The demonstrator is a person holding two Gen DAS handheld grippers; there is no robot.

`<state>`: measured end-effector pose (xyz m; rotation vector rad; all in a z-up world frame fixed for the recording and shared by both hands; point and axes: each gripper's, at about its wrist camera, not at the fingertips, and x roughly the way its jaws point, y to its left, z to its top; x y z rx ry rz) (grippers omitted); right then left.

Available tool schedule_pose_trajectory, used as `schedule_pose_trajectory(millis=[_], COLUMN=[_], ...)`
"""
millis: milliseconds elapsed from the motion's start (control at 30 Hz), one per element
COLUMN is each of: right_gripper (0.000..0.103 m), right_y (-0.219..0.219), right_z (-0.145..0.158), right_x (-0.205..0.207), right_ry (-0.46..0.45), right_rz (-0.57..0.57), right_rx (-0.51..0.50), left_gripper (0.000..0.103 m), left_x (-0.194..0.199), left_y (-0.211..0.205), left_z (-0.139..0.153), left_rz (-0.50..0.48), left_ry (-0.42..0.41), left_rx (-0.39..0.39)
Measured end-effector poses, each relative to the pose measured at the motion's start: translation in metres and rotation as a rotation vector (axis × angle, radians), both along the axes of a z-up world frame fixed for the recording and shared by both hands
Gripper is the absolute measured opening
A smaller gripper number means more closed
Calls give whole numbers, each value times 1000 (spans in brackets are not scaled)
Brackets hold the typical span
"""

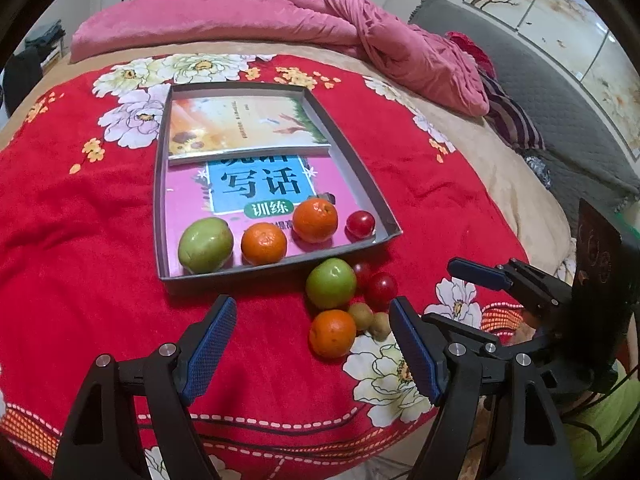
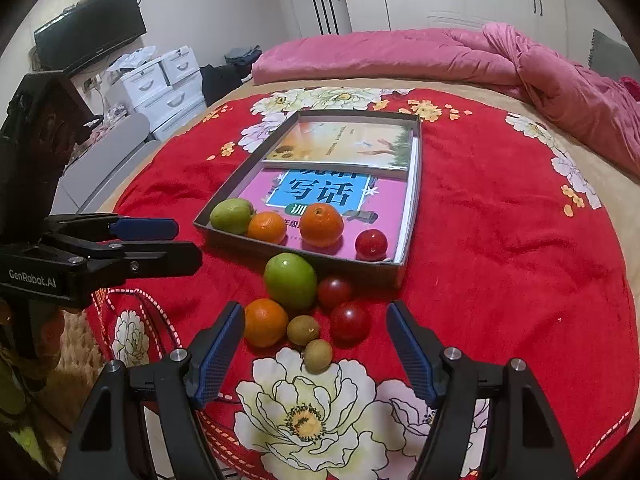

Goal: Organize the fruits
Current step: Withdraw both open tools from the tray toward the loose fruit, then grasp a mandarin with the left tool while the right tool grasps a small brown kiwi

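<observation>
Two hand-held grippers hover over a red flowered blanket [image 2: 500, 240] spread on a bed, where a fruit-sorting job stands partly done. The left gripper [image 1: 312, 344] and the right gripper [image 2: 316, 352] both hold their blue pads well apart, with nothing between them.

Along the near edge of the grey tray [image 2: 404, 268], on top of the books [image 2: 344, 152] lying inside it, sit a green fruit [image 2: 232, 216], two oranges [image 2: 322, 224] and a red cherry tomato [image 2: 371, 245] at the near right corner.

Six pieces lie loose on the blanket just outside that near edge: a larger green fruit [image 2: 291, 281] close beside the tray wall, two cherry tomatoes [image 2: 350, 321], an orange [image 2: 266, 322] and two small brown-green fruits [image 2: 318, 356].

The right gripper faces this cluster, so the next pick is probably one of its outer pieces. The pieces crowd together and touch, and the blanket is soft; a clean grasp likely means coming down over a fruit at the cluster's rim, such as the orange or the nearest small fruit, with pads astride it and clear of its neighbours. A light squeeze suits the tomatoes, which could burst or roll away.
</observation>
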<state>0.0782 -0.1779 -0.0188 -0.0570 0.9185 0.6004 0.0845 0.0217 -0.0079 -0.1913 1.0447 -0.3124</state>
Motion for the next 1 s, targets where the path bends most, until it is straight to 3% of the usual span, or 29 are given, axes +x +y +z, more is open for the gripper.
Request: schedule_pose_trajectory(millis=[533, 667, 867, 1000], right_gripper=[72, 56, 41, 36], right_y=[10, 15, 22, 21], right_z=[-18, -31, -50, -58], right_x=[-9, -13, -15, -12], right_ry=[37, 33, 34, 44], right_rz=[55, 87, 122, 115], right_rx=[-25, -74, -133, -128], left_gripper=[80, 80, 80, 80], left_x=[-7, -7, -7, -5], left_y=[-6, -9, -14, -16], left_z=[-16, -22, -31, -38], left_rz=[-25, -31, -43, -45], left_ry=[57, 79, 102, 119], left_rx=[8, 6, 12, 6])
